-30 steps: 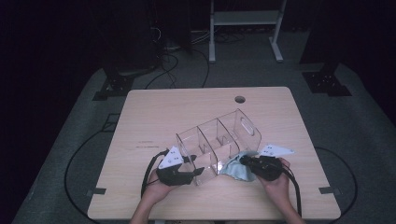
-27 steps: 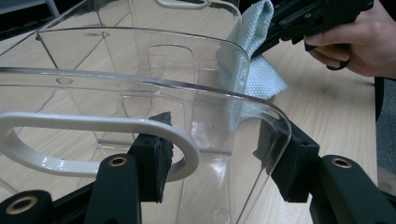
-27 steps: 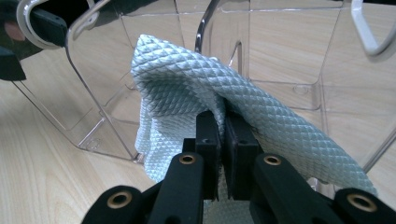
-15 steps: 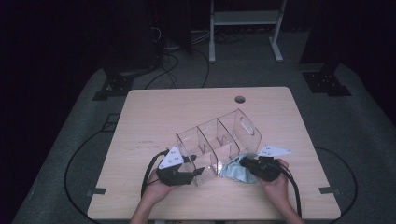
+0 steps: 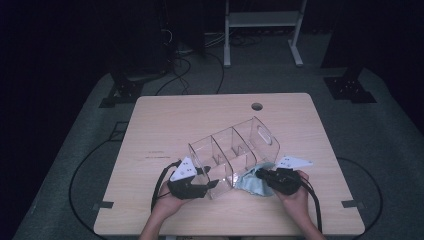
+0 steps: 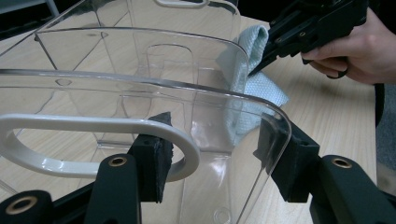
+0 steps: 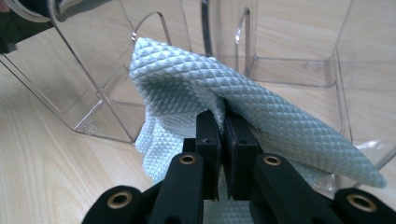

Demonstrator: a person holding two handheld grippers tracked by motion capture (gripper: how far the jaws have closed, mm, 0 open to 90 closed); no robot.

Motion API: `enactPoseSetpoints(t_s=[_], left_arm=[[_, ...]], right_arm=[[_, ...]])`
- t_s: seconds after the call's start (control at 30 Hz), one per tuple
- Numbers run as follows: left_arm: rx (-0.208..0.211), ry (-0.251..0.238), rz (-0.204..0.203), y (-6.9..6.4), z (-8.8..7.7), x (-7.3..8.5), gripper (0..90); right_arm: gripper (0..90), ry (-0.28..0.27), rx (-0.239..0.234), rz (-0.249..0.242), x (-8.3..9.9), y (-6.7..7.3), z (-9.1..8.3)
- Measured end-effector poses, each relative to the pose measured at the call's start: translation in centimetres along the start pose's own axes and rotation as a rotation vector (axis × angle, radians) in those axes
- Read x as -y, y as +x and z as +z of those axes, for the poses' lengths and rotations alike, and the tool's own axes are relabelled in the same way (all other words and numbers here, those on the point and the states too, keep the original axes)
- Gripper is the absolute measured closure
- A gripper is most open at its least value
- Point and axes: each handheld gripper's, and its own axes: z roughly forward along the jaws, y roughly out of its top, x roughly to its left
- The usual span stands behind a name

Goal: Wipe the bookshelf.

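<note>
A clear plastic organizer (image 5: 232, 147) with several compartments lies slantwise on the wooden table (image 5: 200, 120). My left gripper (image 5: 207, 184) is shut on its near end wall; in the left gripper view the pads (image 6: 152, 158) pinch that wall (image 6: 140, 60) beside a white-rimmed handle slot (image 6: 93, 123). My right gripper (image 5: 260, 175) is shut on a light blue textured cloth (image 5: 247, 182) and holds it against the organizer's side. In the right gripper view the cloth (image 7: 187, 79) drapes over the closed gripper (image 7: 223, 135) in front of the clear dividers (image 7: 289, 42). The left gripper view catches the right gripper (image 6: 261, 63) and the cloth (image 6: 271, 91).
A round cable hole (image 5: 257, 106) sits near the table's far edge. A white metal frame (image 5: 262, 20) and loose cables (image 5: 190, 70) lie on the dark floor beyond. Bare tabletop lies left of and beyond the organizer.
</note>
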Motion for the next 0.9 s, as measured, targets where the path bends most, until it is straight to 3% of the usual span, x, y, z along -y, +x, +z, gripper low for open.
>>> enactPoseSetpoints(t_s=[0.2, 0.33, 0.47, 0.57, 0.73, 0.9], left_arm=[[-0.002, 0.004, 0.002, 0.0, 0.0, 0.0, 45.7], [-0.003, 0.003, 0.003, 0.0, 0.0, 0.0, 45.7], [-0.004, 0.006, 0.004, -0.1, 0.0, 0.0, 45.7], [-0.002, 0.007, 0.002, 0.0, -0.1, -0.1, 45.6], [-0.002, 0.01, 0.003, 0.0, -0.1, -0.1, 45.4], [-0.011, 0.015, 0.008, -0.1, -0.2, -0.1, 44.5]], right_arm=[[85.0, 0.023, -0.002, 0.011, 0.5, -0.1, 0.5], [85.0, -0.034, -0.008, 0.004, -0.5, 0.2, -0.6], [85.0, 0.01, 0.001, 0.002, 0.2, 0.0, 0.2], [85.0, 0.02, -0.015, 0.032, 0.6, -0.3, 0.5], [85.0, -0.032, -0.007, -0.001, -0.4, 0.2, -0.6], [85.1, 0.01, -0.007, 0.013, 0.6, -0.1, 0.4]])
